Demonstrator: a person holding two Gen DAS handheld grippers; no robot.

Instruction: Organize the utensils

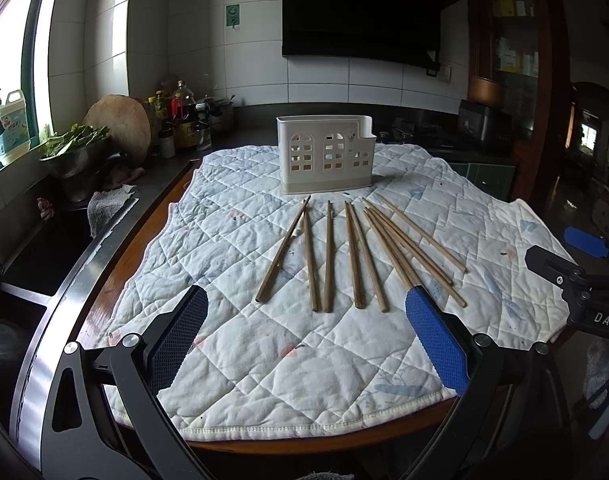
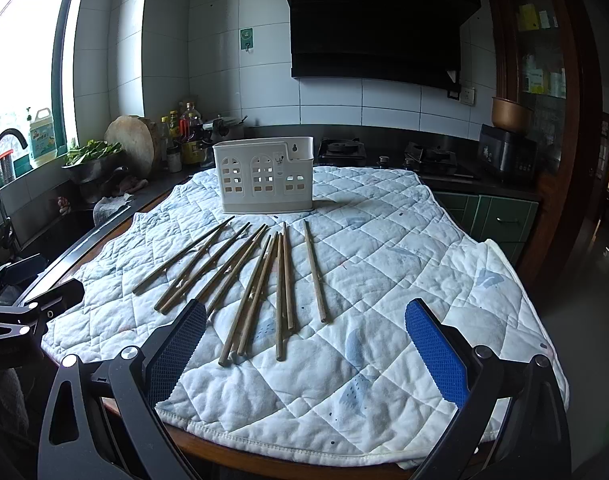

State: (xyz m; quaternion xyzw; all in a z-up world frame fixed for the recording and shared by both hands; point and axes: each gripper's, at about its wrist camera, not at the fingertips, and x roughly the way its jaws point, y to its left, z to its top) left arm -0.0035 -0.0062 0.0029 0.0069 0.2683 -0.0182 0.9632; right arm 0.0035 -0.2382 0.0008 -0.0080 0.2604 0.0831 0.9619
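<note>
we hold left gripper (image 1: 306, 332) and right gripper (image 2: 304, 344) spread wide, empty. chopsticks (image 1: 356, 252) fanned on quilted cloth (image 1: 232, 344) before white holder (image 1: 324, 154). risk: thin sticks rolling, two pinched together, soft cloth snagging fingertips.

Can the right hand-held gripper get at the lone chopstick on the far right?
Probably yes: the right hand-held gripper is open, and the lone chopstick lies apart from the others on the quilt with nothing blocking it.
</note>
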